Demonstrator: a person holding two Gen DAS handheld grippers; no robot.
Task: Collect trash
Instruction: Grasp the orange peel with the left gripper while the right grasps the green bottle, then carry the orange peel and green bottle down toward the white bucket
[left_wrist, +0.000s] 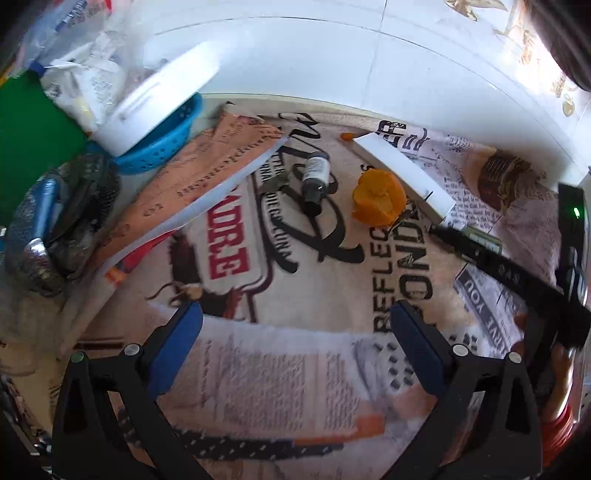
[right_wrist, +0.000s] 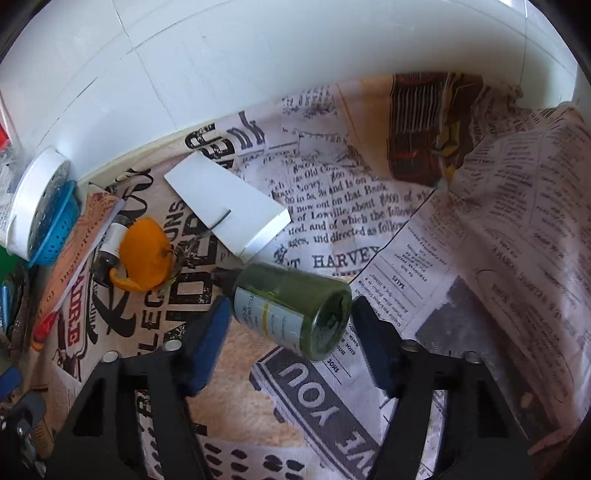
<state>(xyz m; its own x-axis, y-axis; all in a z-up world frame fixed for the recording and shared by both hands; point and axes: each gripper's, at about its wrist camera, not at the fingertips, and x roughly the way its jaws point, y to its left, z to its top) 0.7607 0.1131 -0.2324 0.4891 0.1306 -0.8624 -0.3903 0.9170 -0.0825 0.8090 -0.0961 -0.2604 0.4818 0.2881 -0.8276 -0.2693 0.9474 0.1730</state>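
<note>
In the right wrist view a dark green glass bottle (right_wrist: 291, 310) with a pale label lies on its side on the newsprint-pattern tablecloth (right_wrist: 332, 229). My right gripper (right_wrist: 290, 310) is shut on it, one blue pad on each side. An orange peel (right_wrist: 146, 254) and a small dark bottle (right_wrist: 110, 243) lie to its left. My left gripper (left_wrist: 295, 314) hangs open over bare cloth, nothing between its fingers. Beyond it lie the orange peel (left_wrist: 378, 201), the small bottle (left_wrist: 316, 173) and a white flat box (left_wrist: 402, 170).
A blue colander (left_wrist: 162, 147) with a white container (left_wrist: 162, 96) in it stands at the back left, by a clear bag of paper scraps (left_wrist: 81, 62). An orange booklet (left_wrist: 199, 173) and a mesh pen pot (left_wrist: 55, 229) are at the left. A white wall (left_wrist: 332, 55) closes the back.
</note>
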